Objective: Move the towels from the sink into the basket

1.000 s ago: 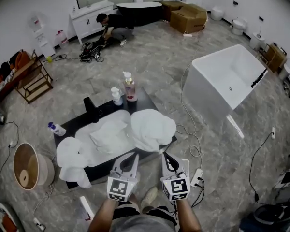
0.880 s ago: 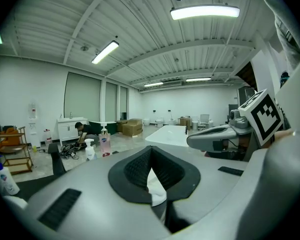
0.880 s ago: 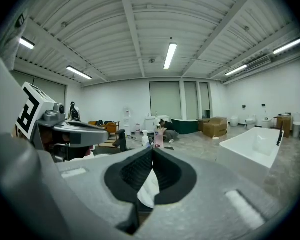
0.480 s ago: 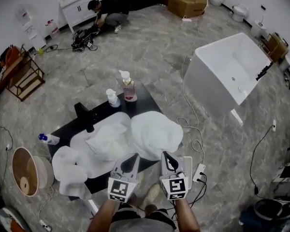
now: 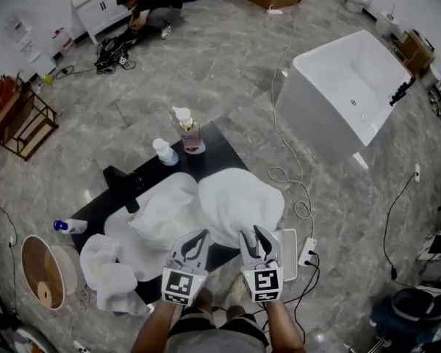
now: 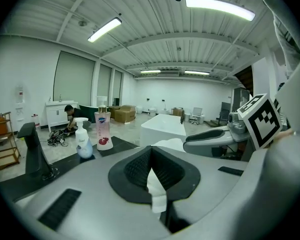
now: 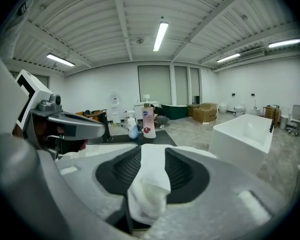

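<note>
A big white towel [image 5: 239, 203] is heaped over the right end of the white sink [image 5: 117, 225] on a black counter. My left gripper [image 5: 193, 245] is shut on its near edge; a strip of towel [image 6: 156, 194] shows between the pads of the left gripper [image 6: 152, 171]. My right gripper [image 5: 256, 241] holds the same towel. Its jaws have just been opening, and a thick fold of towel [image 7: 150, 184] still fills the gap of the right gripper [image 7: 152, 166]. A second towel [image 5: 165, 212] lies in the sink. A third [image 5: 106, 267] hangs off the counter's left end. The round basket [image 5: 44, 271] stands on the floor at left.
A black tap [image 5: 121, 182] and two pump bottles [image 5: 189, 131] stand on the counter's far side. A blue bottle [image 5: 67, 226] lies by the basket. A white bathtub [image 5: 353, 94] is at right, cables and a power strip [image 5: 306, 252] near my feet. A person [image 5: 143, 2] crouches far back.
Both grippers have sunk and come toward me with the big towel, which now sits lower over the sink's right end. The view has tilted further down.
</note>
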